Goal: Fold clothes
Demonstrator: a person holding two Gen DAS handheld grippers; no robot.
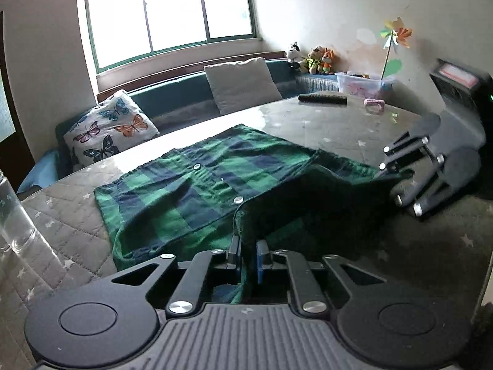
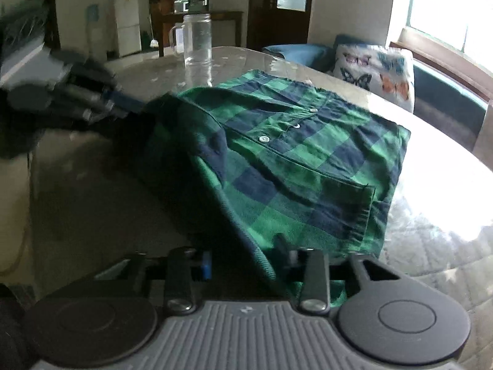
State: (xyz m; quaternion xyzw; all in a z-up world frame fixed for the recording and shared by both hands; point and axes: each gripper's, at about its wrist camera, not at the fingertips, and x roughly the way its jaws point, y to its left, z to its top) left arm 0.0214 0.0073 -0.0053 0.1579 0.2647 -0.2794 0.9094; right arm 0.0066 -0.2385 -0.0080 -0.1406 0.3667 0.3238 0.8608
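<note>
The green plaid shirt (image 1: 197,191) lies folded on the quilted surface (image 1: 323,123); left gripper (image 1: 248,254) and right gripper (image 2: 246,262) each pinch its near hem, fingers closed on cloth.

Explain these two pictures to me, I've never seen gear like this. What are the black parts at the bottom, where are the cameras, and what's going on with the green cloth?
There is no robot here: a person holds a two-finger gripper in each hand, and each one carries a wide-angle camera looking forward along its fingers. The black parts at the bottom are the tool itself.

One picture comes from the left gripper, the other from the right gripper; each also shows the other tool at its edge.

On the table lies a green and navy checked shirt, buttons up. Each gripper is pinching a part of its near edge, which is raised off the table. A glass jar, a dark remote and a small pink item also sit on the table.
</note>
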